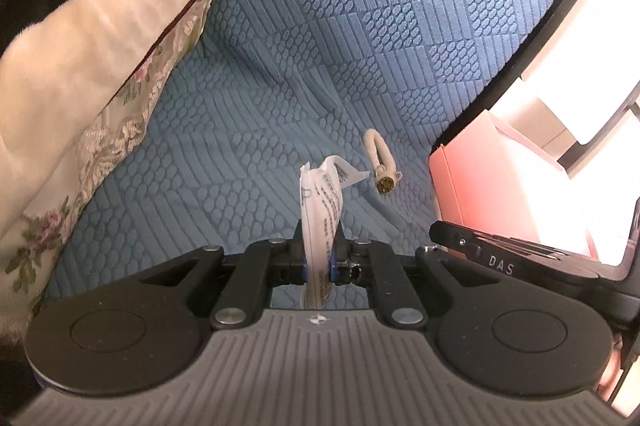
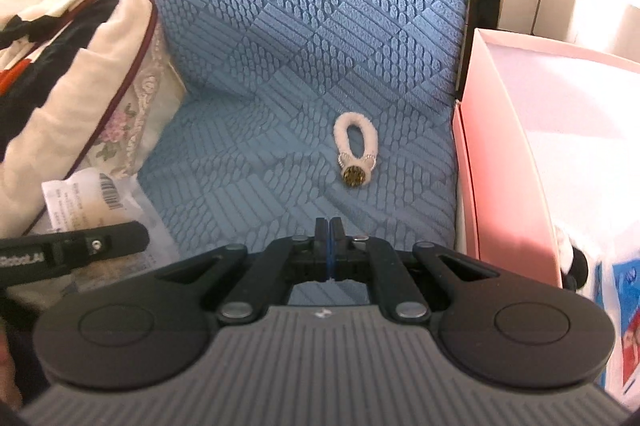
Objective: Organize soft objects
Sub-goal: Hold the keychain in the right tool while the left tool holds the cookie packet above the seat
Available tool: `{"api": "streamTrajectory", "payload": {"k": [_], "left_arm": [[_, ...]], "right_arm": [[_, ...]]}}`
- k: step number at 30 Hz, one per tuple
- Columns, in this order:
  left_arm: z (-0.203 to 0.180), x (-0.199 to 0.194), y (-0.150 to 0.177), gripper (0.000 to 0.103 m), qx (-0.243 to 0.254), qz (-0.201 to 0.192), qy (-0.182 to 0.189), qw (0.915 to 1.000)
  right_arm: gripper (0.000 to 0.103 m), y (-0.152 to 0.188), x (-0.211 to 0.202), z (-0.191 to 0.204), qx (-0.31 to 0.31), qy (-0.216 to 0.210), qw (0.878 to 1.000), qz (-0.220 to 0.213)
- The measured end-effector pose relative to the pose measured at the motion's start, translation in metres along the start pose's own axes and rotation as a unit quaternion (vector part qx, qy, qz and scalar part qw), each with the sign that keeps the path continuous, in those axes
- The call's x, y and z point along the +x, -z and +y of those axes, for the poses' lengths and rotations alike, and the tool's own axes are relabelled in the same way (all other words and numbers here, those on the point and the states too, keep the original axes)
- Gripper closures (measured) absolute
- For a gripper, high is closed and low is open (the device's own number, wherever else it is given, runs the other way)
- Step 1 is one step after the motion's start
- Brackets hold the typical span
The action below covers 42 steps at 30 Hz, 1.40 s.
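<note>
White plastic packet (image 1: 322,210) hangs pinched in left gripper (image 1: 319,250), probably for pink box (image 1: 476,194); right gripper (image 2: 329,230) pressed together, empty.

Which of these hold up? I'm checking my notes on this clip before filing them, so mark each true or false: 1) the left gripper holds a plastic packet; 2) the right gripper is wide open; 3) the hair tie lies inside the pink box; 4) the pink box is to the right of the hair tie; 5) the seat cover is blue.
1) True: the left gripper is shut on the plastic packet.
2) False: the right gripper has its jaws closed together, empty.
3) False: the hair tie lies on the seat cover, outside the pink box.
4) True.
5) True.
</note>
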<state>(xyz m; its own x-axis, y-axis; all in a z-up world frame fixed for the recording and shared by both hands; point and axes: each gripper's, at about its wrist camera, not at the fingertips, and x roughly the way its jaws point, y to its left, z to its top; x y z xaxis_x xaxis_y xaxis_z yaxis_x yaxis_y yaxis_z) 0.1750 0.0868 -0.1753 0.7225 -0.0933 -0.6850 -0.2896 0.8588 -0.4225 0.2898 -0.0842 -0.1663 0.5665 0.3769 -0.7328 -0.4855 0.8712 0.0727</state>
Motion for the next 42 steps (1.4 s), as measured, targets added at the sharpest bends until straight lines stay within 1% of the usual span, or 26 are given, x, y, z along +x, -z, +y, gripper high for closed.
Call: {"api": "streamTrajectory", "payload": {"k": [10,18,26,28,29,30,32,35,40,42], "left_arm": [[-0.001,-0.003,0.005,0.092,-0.003,0.001,-0.001,1.0],[-0.002,0.007,-0.001,0.092,-0.006,0.007,-0.002,1.0],[0.0,0.022,-0.011,0.092,-0.024,0.014,-0.005,0.9996],[0.0,0.026,-0.014,0.092,-0.027,0.018,-0.004,0.9995],[0.0,0.029,-0.015,0.092,-0.027,0.019,-0.005,0.9994],[0.0,0.031,-0.016,0.092,-0.027,0.02,-0.006,0.9994],[-0.001,0.036,-0.019,0.092,-0.026,0.022,-0.008,0.9994],[-0.001,0.043,-0.024,0.092,-0.028,0.025,-0.01,0.9993],[0.002,0.055,-0.032,0.092,-0.032,0.032,-0.014,0.9989],[0.003,0.058,-0.033,0.092,-0.034,0.034,-0.014,0.9987]], "right_arm": [[0.099,0.01,-0.015,0.0,0.001,-0.004,1.0,-0.006],[0.098,0.008,-0.008,0.0,0.002,-0.007,1.0,-0.014],[0.096,-0.003,0.011,-0.004,0.014,-0.003,1.0,-0.019],[0.093,-0.007,0.02,-0.007,0.016,0.001,1.0,-0.012],[0.088,-0.009,0.025,-0.007,0.017,0.002,1.0,-0.009],[0.077,-0.012,0.03,-0.008,0.016,0.004,1.0,-0.007],[0.063,-0.017,0.04,-0.009,0.009,0.006,1.0,-0.009],[0.062,-0.025,0.056,-0.01,-0.002,0.02,1.0,-0.01],[0.063,-0.037,0.077,-0.019,0.006,0.03,1.0,-0.006],[0.063,-0.04,0.087,-0.019,-0.001,0.04,0.999,-0.003]]}}
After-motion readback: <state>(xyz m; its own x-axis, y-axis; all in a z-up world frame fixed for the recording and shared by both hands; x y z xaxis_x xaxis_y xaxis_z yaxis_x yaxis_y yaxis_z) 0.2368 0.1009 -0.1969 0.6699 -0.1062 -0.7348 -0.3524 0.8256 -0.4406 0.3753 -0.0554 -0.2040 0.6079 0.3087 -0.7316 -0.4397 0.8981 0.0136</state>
